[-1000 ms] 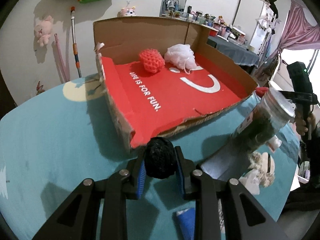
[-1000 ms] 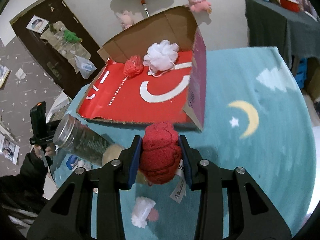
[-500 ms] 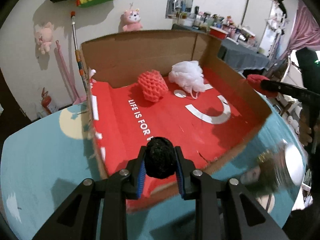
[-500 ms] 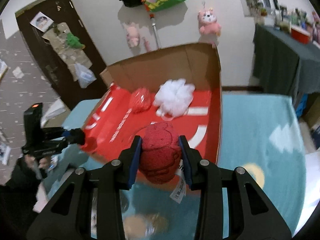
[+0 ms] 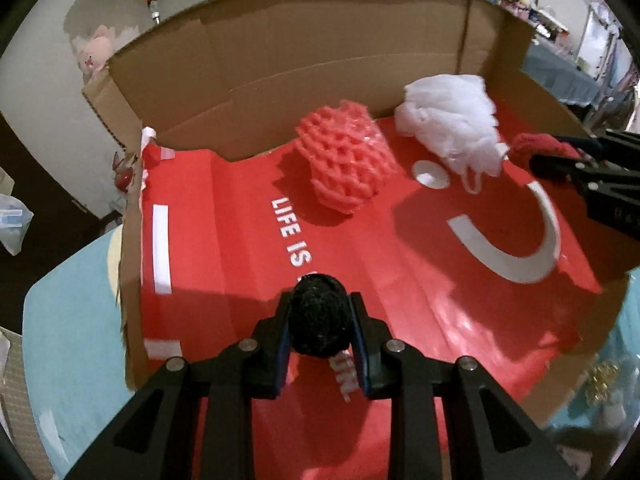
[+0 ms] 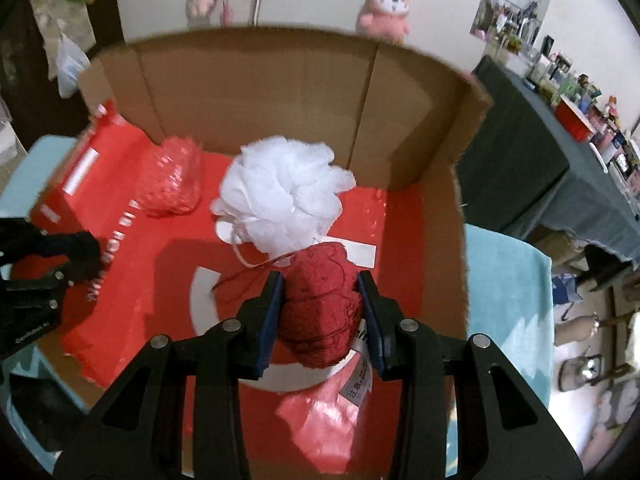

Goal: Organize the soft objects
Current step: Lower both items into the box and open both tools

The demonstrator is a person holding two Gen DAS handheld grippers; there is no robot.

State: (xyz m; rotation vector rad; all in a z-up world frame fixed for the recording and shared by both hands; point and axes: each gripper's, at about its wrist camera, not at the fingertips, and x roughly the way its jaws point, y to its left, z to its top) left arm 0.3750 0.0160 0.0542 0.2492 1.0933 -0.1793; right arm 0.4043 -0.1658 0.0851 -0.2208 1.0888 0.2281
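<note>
Over the red-lined cardboard box (image 5: 208, 240), my left gripper (image 5: 320, 334) clamps a black fuzzy ball (image 5: 319, 314) while my right gripper (image 6: 320, 316) clamps a dark-red yarn ball (image 6: 318, 312) beside the white mesh pouf (image 6: 280, 196).

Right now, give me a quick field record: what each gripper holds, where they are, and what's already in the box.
left gripper: shut on black yarn ball, over the box's near-left floor
right gripper: shut on dark red yarn ball, over the box's right half, close to the white puff
container: open cardboard box with red printed floor, on a teal tabletop
already in box: coral mesh sponge; white mesh bath puff, both near the back wall
released yet: neither ball
</note>
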